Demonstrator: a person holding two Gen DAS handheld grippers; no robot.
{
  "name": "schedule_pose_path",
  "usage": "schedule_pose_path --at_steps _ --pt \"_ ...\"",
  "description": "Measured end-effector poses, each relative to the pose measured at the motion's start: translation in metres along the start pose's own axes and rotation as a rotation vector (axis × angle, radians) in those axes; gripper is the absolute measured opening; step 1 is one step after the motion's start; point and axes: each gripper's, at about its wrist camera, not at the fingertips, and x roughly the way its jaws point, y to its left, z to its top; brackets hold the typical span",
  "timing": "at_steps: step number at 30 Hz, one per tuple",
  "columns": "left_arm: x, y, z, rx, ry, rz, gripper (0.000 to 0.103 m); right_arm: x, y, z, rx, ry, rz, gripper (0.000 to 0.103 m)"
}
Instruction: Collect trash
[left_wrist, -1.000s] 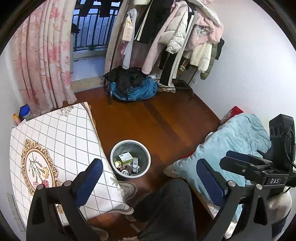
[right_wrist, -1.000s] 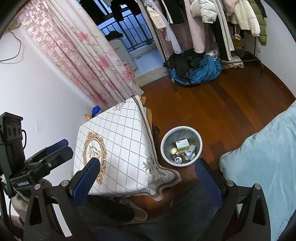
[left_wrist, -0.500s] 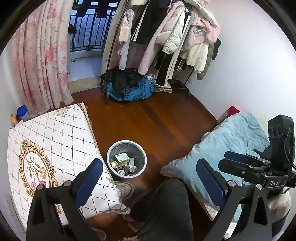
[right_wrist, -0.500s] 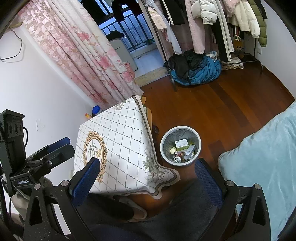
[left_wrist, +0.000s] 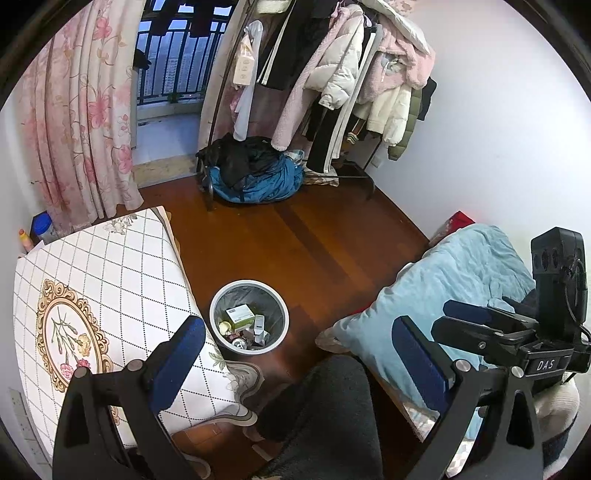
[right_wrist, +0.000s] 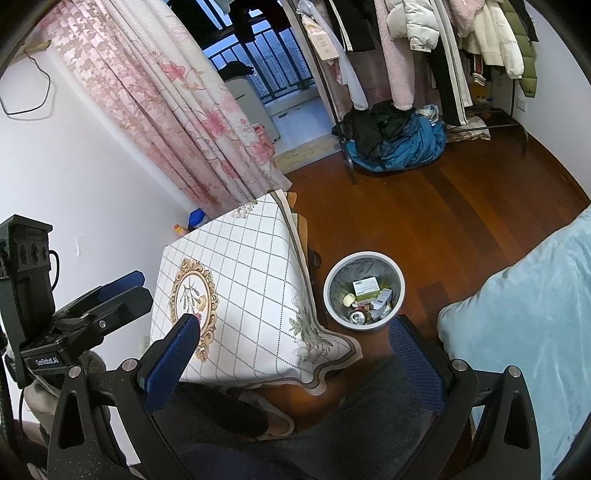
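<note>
Left gripper (left_wrist: 299, 350) and right gripper (right_wrist: 295, 347): both spread apart, empty, above floor. Bin (left_wrist: 218, 295) beside bench (left_wrist: 110, 280), holding box (left_wrist: 240, 314), can (right_wrist: 357, 316), possibly wrappers.

Both wrist views are aimed steeply down from well above the floor. The waste bin (left_wrist: 249, 317) (right_wrist: 364, 290), the clothed table (left_wrist: 92, 288) (right_wrist: 243, 280) and the clothes rack are shared.

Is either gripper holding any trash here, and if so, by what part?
Nothing is held. The left gripper and right gripper are both open and empty; the trash sits in the bin.
</note>
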Motion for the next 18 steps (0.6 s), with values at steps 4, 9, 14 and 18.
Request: schedule_pose_path --at_steps 4,9,14,18 --pt "-0.0003 0.0002 -0.0001 -0.002 0.002 -0.003 0.103 -0.0009 -0.0012 0.0009 -0.002 0.001 0.007 0.103" --pt "-0.0019 -0.0025 -0.0004 -0.005 0.003 -0.003 0.103 0.0000 -0.0011 0.0005 -0.002 0.005 0.009 0.103" --pt "-0.0036 -0.0041 -0.0002 -0.008 0.004 -0.002 0.103 -0.0007 0.0034 0.0036 -0.008 0.012 0.015 0.103" --pt "-0.0040 -0.0035 -0.0010 -0.008 0.004 -0.001 0.103 -0.0007 0.0050 0.0040 -0.009 0.013 0.015 0.103"
